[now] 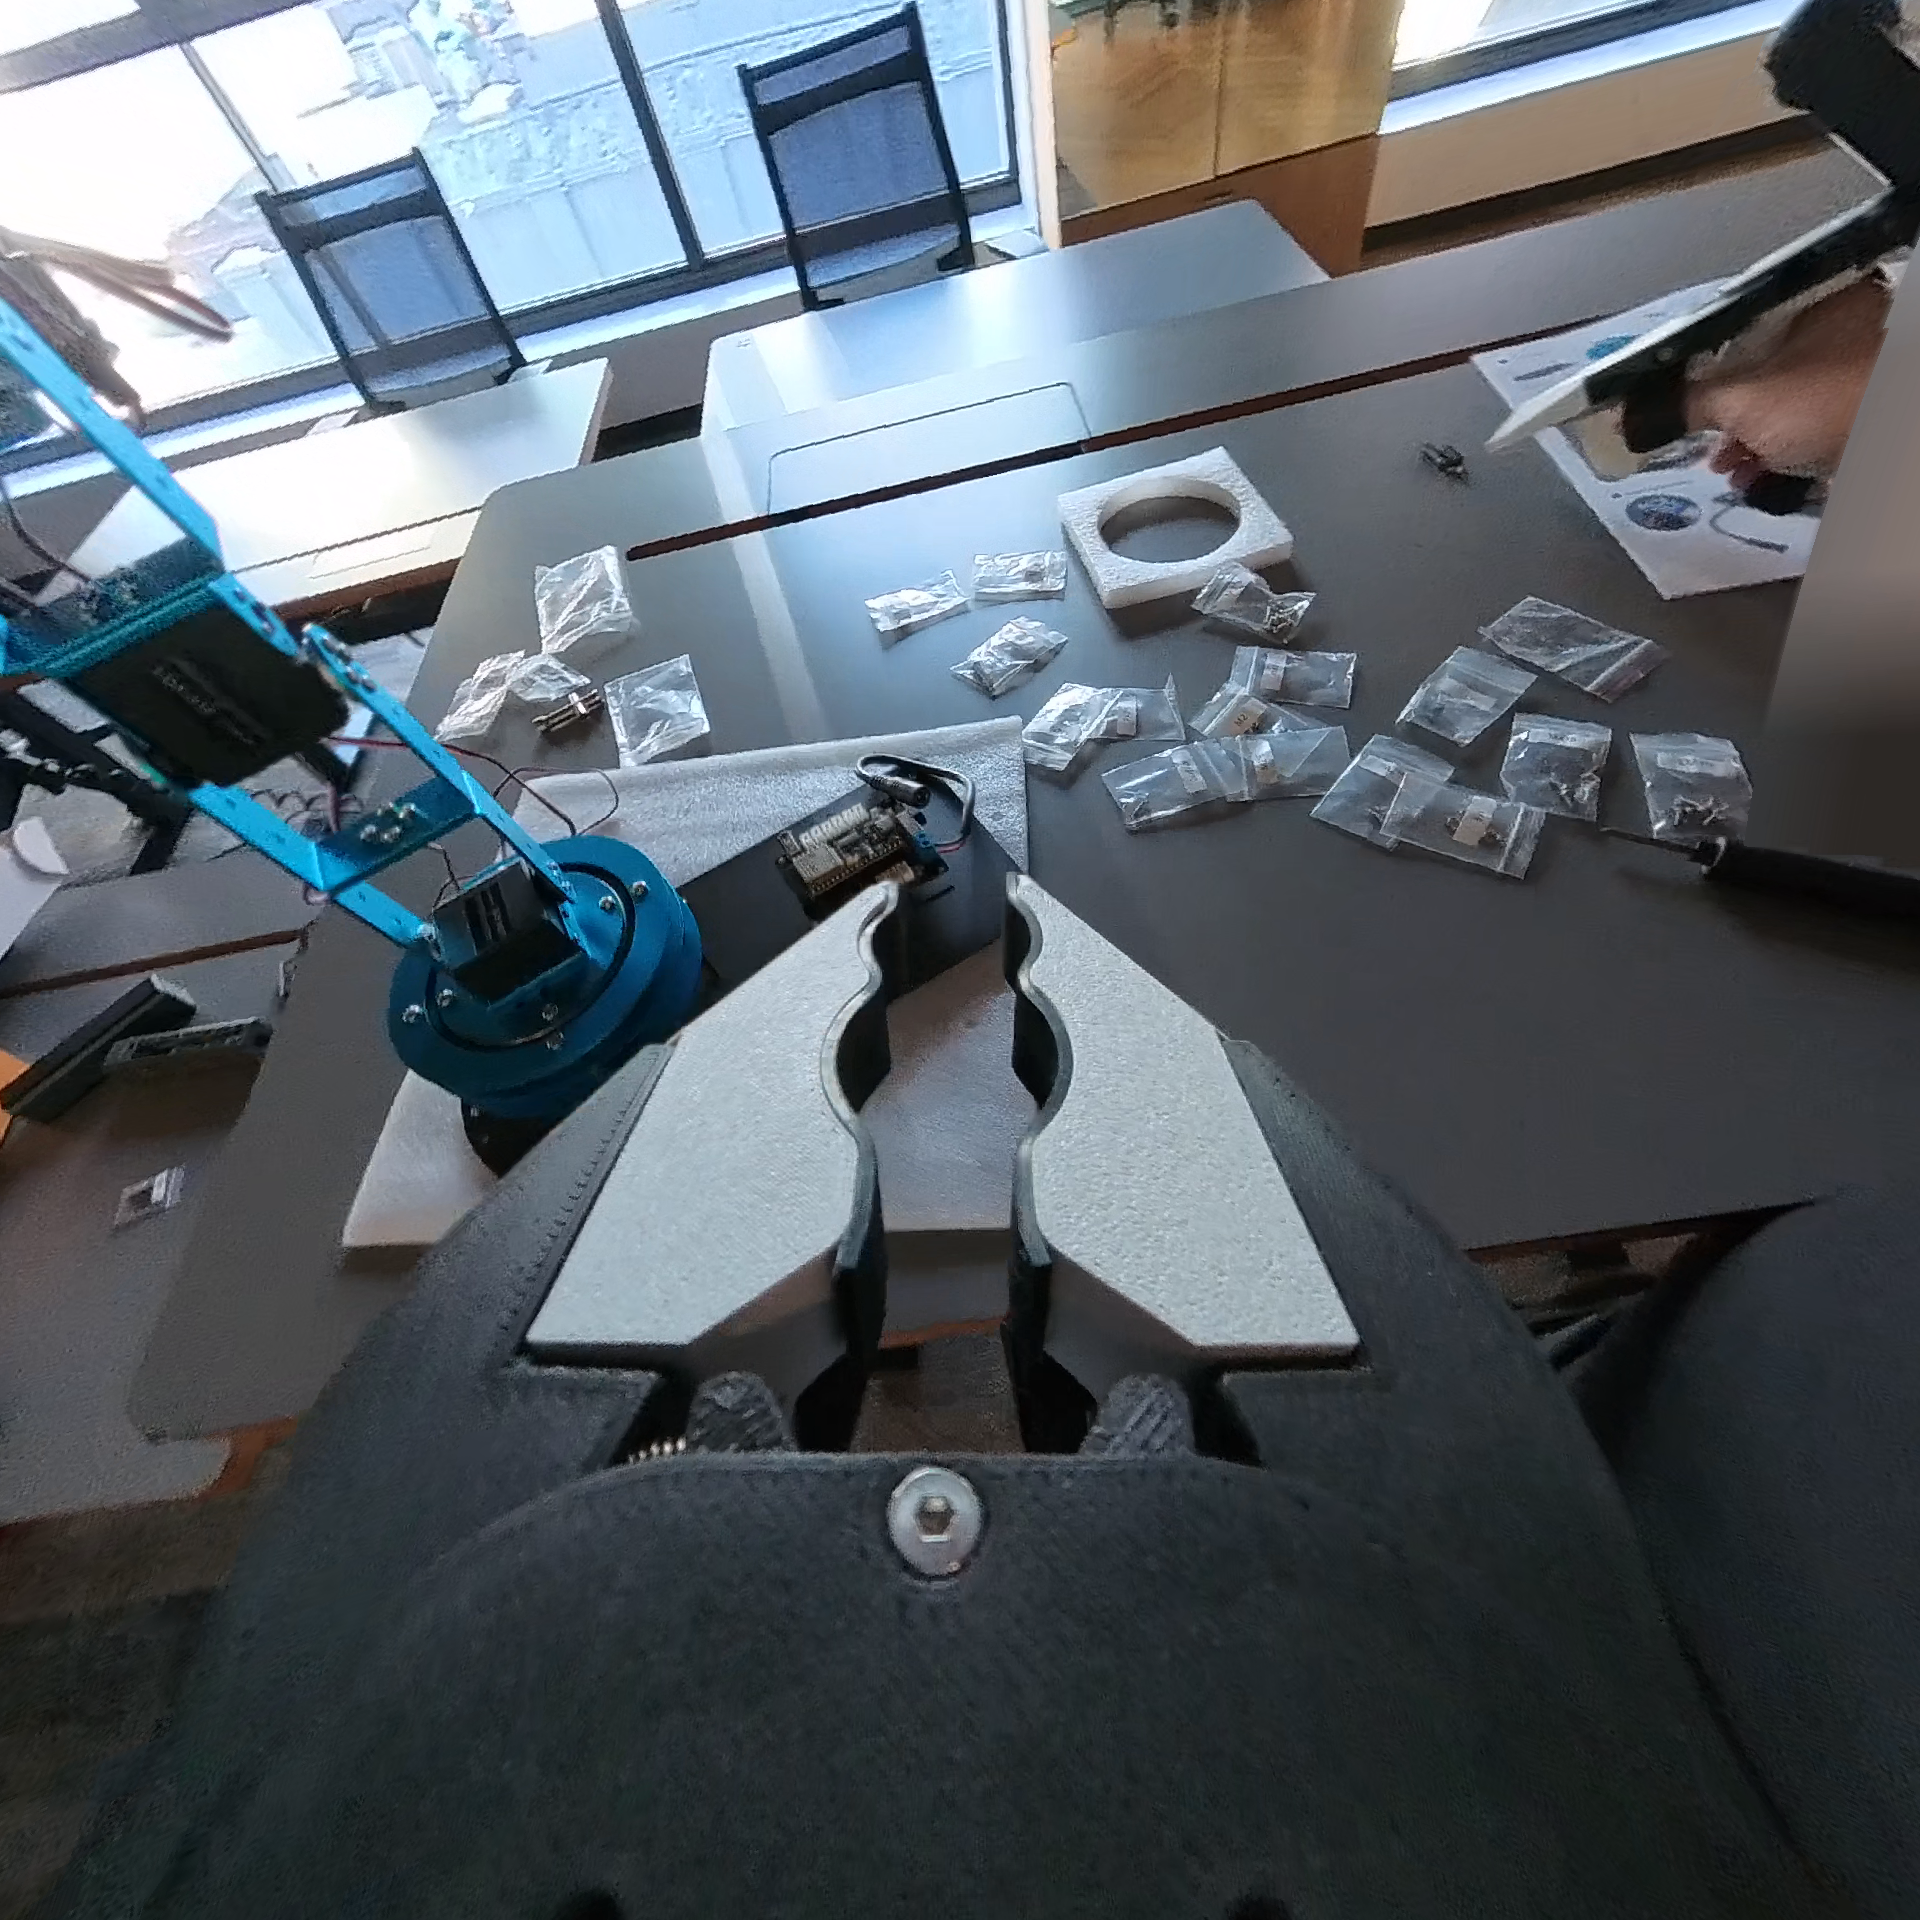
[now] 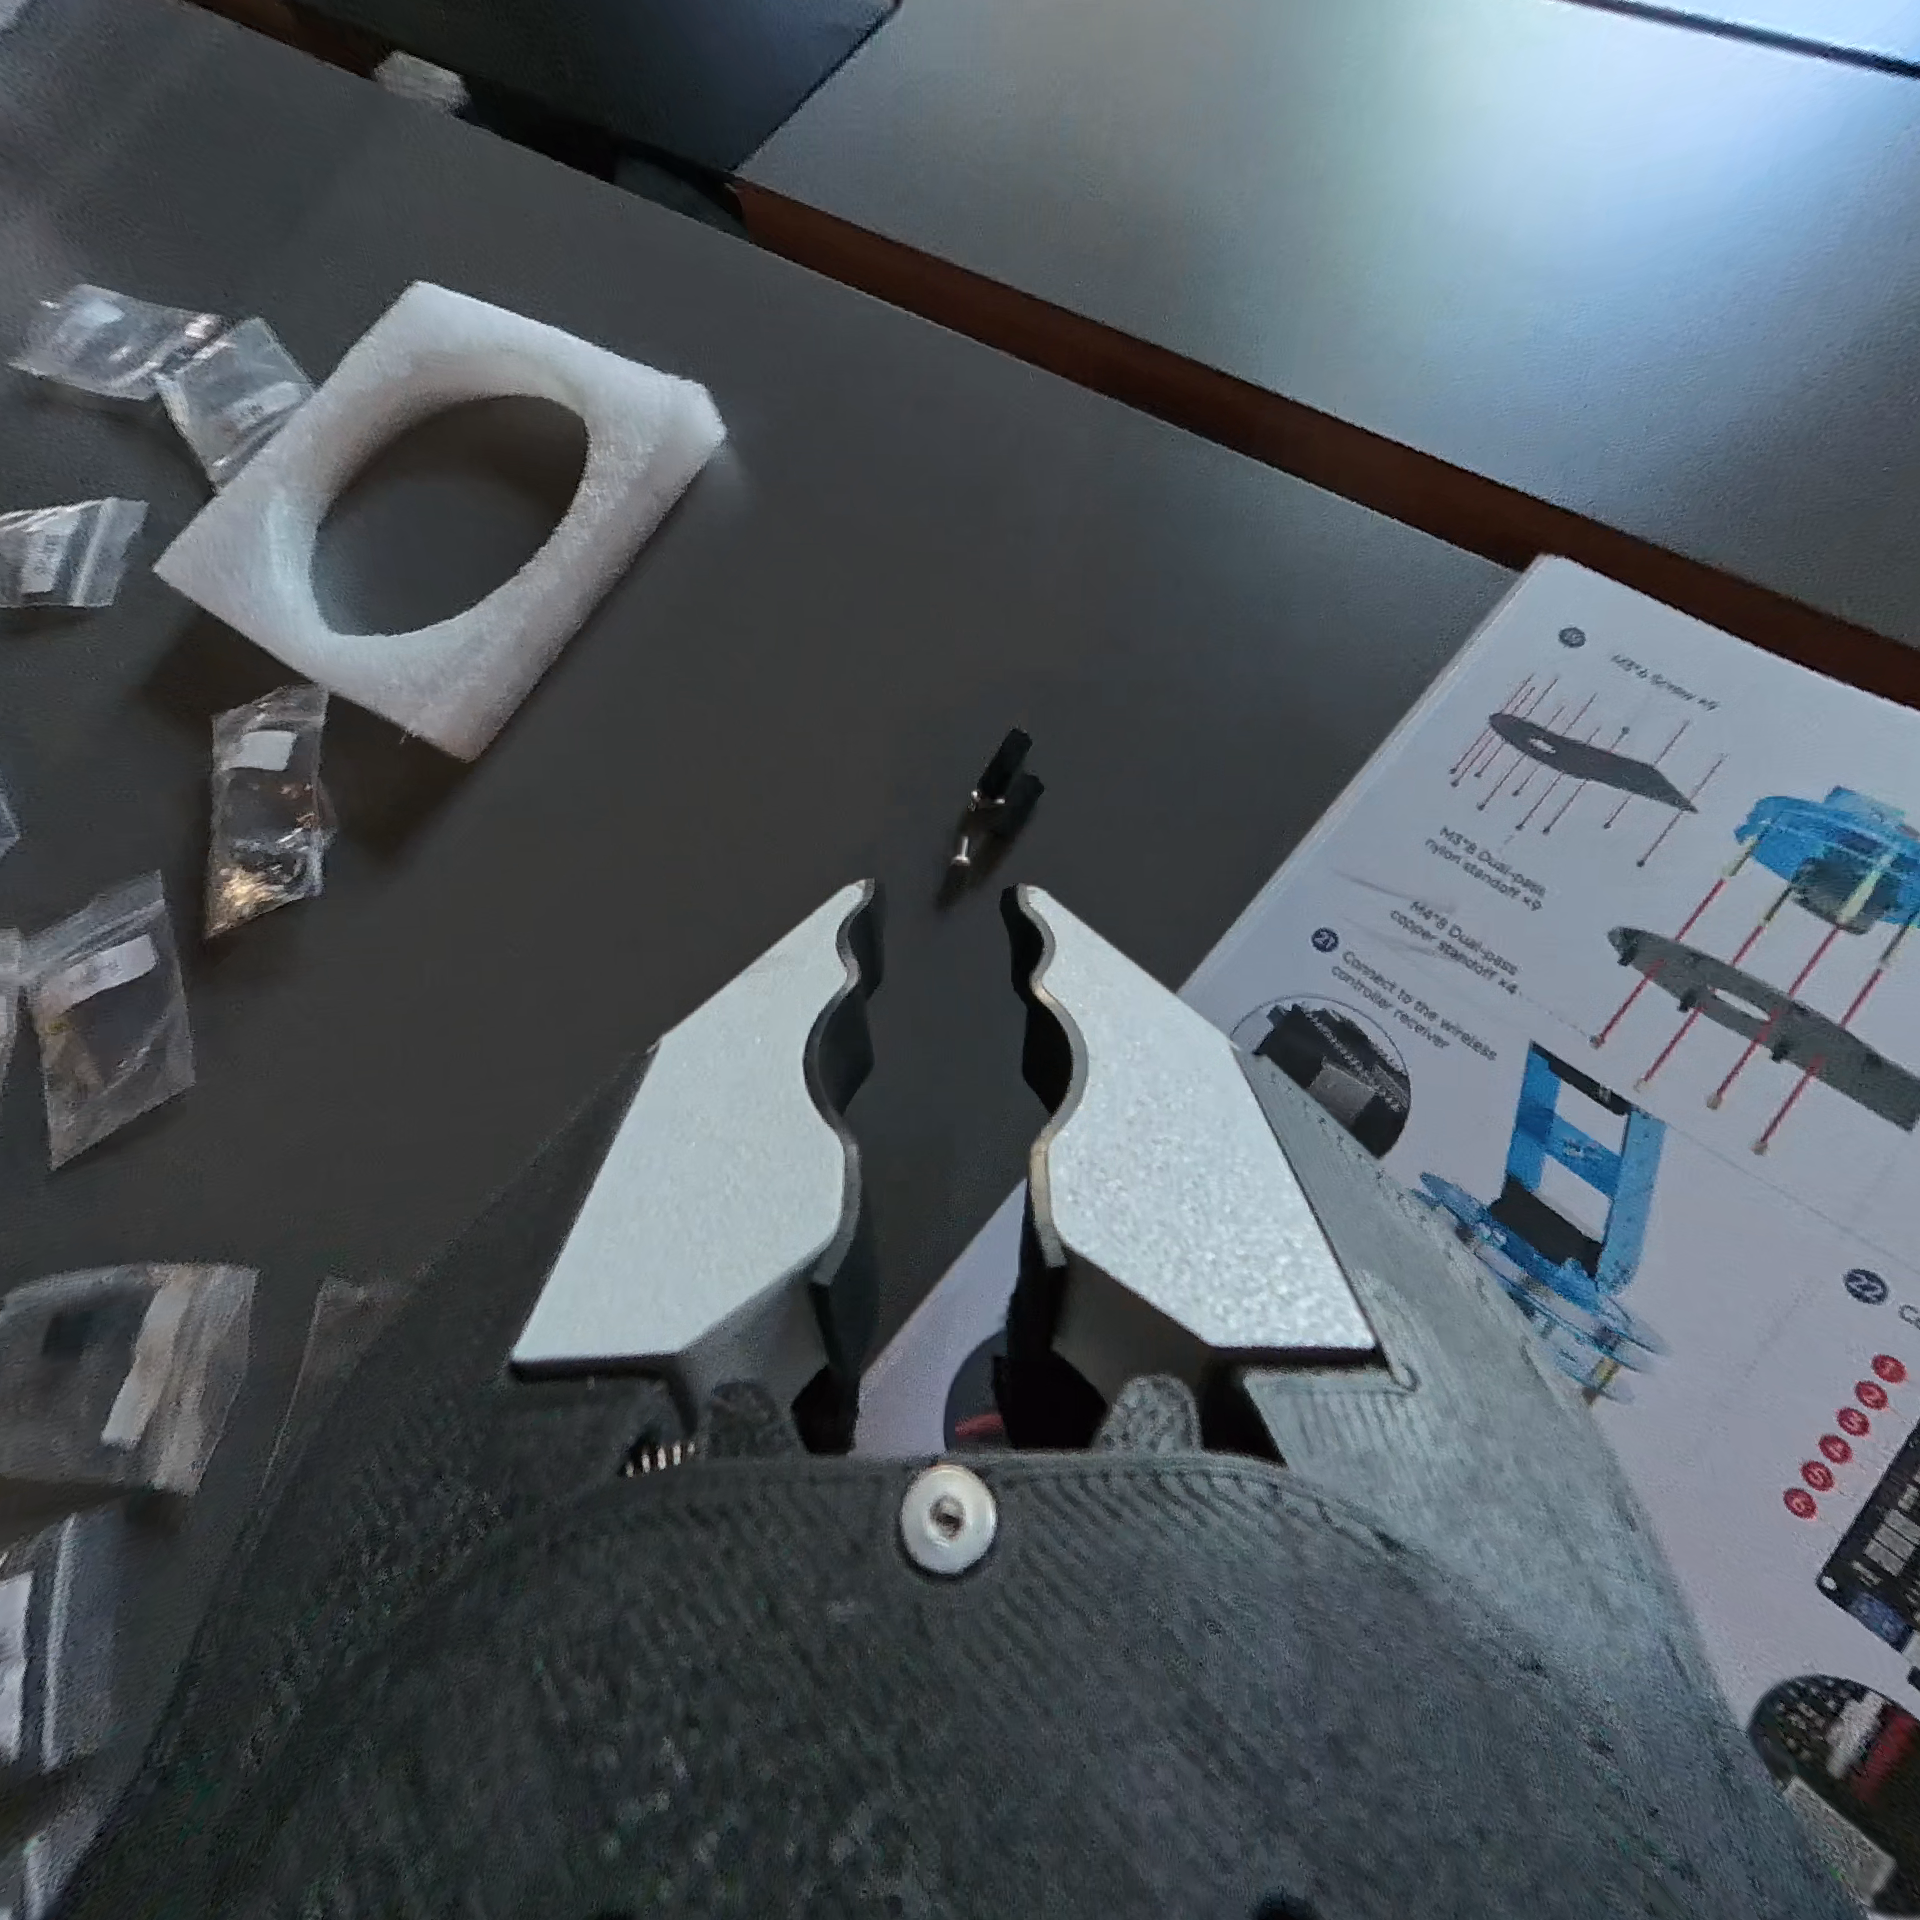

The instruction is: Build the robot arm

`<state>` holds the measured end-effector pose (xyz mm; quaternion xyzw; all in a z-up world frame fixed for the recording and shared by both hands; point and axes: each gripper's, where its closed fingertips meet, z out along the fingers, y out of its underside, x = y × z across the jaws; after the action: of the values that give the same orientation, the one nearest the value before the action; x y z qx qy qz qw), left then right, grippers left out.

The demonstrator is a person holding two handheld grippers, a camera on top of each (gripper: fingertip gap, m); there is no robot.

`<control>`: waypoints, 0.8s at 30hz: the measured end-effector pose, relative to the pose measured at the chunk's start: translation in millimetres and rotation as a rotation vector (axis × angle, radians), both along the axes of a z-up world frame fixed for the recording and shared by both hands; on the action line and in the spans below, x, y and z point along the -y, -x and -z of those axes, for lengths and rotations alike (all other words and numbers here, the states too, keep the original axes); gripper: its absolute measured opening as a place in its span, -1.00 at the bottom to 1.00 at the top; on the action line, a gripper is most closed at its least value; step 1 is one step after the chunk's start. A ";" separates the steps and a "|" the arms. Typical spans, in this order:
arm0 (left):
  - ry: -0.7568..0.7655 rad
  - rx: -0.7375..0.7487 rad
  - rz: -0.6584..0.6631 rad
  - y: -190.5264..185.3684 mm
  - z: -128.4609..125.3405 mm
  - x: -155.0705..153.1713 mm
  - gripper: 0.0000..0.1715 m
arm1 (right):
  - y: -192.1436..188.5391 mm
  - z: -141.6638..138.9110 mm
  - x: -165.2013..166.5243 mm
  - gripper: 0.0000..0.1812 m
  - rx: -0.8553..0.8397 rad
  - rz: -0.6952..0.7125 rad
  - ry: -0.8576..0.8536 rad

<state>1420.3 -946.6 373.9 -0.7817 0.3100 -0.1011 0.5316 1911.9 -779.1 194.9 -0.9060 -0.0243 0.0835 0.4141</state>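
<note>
My left gripper (image 1: 945, 894) is open and empty, above a white foam sheet (image 1: 727, 774). On the sheet stands a blue metal robot arm kit (image 1: 540, 966) on a round base, with a black circuit board (image 1: 857, 842) just past my fingertips. My right gripper (image 2: 940, 899) is open and empty, just short of a few small black standoffs and a screw (image 2: 992, 805) on the dark table (image 2: 831, 520). That gripper also shows in the left wrist view (image 1: 1683, 364), held by a hand at the far right.
Several clear bags of small parts (image 1: 1351, 748) lie across the table. A white foam square with a round hole (image 2: 436, 509) lies left of the standoffs. An instruction sheet (image 2: 1621, 935) lies at the right. A black-handled tool (image 1: 1808, 878) lies near the right edge. Chairs (image 1: 862, 156) stand by the windows. The blue metal robot arm kit (image 1: 540, 966) lies some 20 centimetres from my left tips, 60 centimetres from my right tips.
</note>
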 end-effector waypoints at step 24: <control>0.046 0.008 0.108 57.7 23.1 -61.5 -0.82 | -1.7 21.0 -19.7 -0.86 0.199 0.067 0.089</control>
<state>1362.6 -885.0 350.9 -0.7755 0.3472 -0.1395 0.5085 1913.6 -759.3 173.9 -0.9277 -0.0313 -0.0198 0.3715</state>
